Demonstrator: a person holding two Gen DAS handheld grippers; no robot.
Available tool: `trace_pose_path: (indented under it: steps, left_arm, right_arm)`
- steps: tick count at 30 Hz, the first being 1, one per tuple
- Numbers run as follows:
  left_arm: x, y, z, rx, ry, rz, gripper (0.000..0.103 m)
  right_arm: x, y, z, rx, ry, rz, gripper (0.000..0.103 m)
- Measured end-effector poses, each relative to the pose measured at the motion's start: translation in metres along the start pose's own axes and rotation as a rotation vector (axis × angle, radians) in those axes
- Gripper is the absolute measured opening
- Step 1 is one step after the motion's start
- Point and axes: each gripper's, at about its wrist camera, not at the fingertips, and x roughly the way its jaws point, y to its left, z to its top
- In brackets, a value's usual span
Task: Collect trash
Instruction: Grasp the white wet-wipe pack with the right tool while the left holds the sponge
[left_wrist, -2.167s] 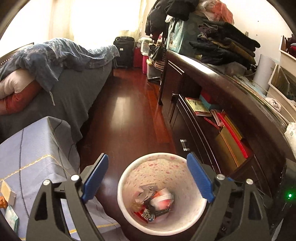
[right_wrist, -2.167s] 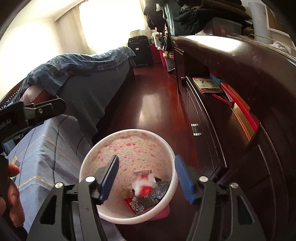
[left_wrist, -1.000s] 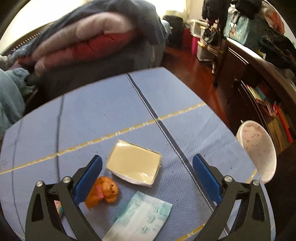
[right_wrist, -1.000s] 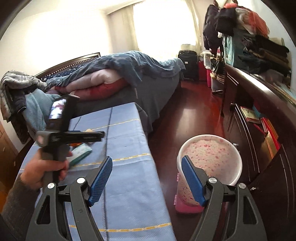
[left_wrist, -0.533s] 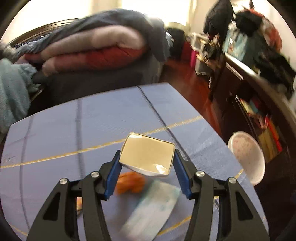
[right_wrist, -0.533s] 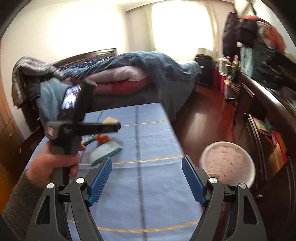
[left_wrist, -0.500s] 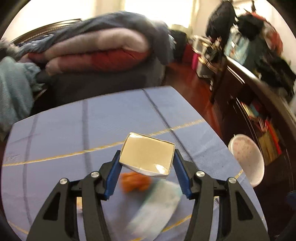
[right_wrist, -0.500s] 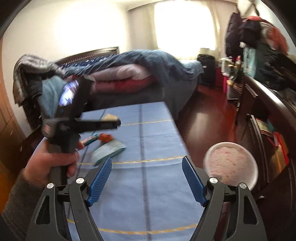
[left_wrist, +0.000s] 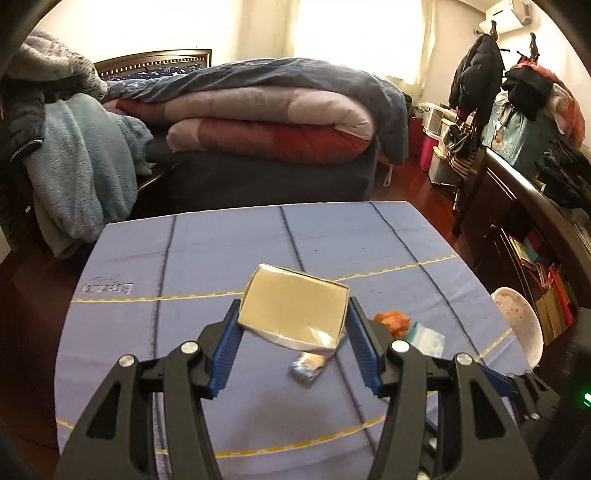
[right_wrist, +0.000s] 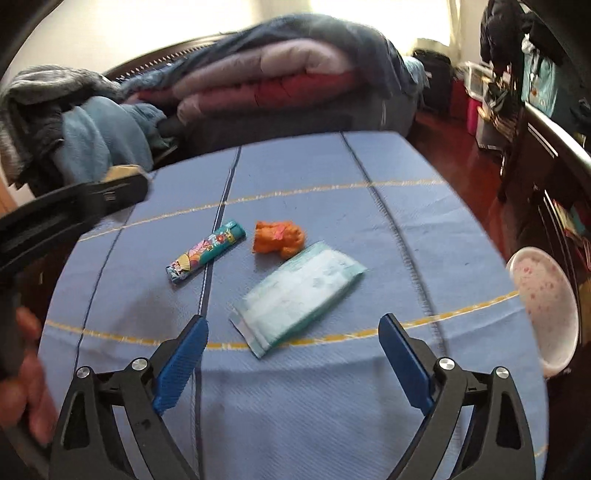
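Observation:
My left gripper is shut on a small open cardboard box and holds it above the blue cloth-covered table. In the right wrist view my right gripper hangs over the table's near edge, its jaws opening with nothing between them. Just beyond it lie a pale green tissue pack, an orange toy and a colourful wrapper stick. The left gripper's arm shows at the left, held by a hand. The pink-speckled white trash bin stands on the floor at the right.
A bed piled with folded quilts and a blue blanket lies behind the table. A dark wooden cabinet with books runs along the right wall, across a strip of red wood floor.
My left gripper closed on the cardboard box and lifted it off the cloth. My right gripper swung from the bin side over to the table and widened, now facing the tissue pack.

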Motion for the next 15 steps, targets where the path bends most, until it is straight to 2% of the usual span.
trace_pose_path:
  steps: [4, 8, 9, 10, 11, 13, 15]
  left_arm:
    - [-0.004, 0.014, -0.004, -0.014, -0.004, -0.006, 0.056]
    - [-0.007, 0.022, -0.005, -0.015, -0.012, -0.007, 0.056]
    - [-0.008, 0.023, -0.006, -0.016, -0.014, -0.008, 0.056]
    - [-0.009, 0.025, -0.005, -0.017, -0.017, -0.010, 0.056]
    - [-0.010, 0.025, -0.005, -0.018, -0.019, -0.014, 0.056]
    - [-0.012, 0.025, -0.005, -0.015, -0.021, -0.021, 0.056]
    - [-0.013, 0.023, -0.006, -0.012, -0.024, -0.025, 0.056]
  right_arm:
    - [0.022, 0.015, 0.004, -0.005, 0.049, -0.132, 0.094]
    - [0.028, 0.019, 0.007, 0.023, 0.029, -0.172, 0.090]
    - [0.028, 0.019, 0.008, 0.032, 0.028, -0.166, 0.085]
    - [0.026, 0.019, 0.008, 0.034, 0.022, -0.167, 0.075]
    - [0.025, 0.020, 0.009, 0.030, 0.017, -0.164, 0.070]
    - [0.020, 0.019, 0.009, 0.023, 0.017, -0.156, 0.052]
    - [0.017, 0.016, 0.008, 0.021, 0.019, -0.140, 0.046]
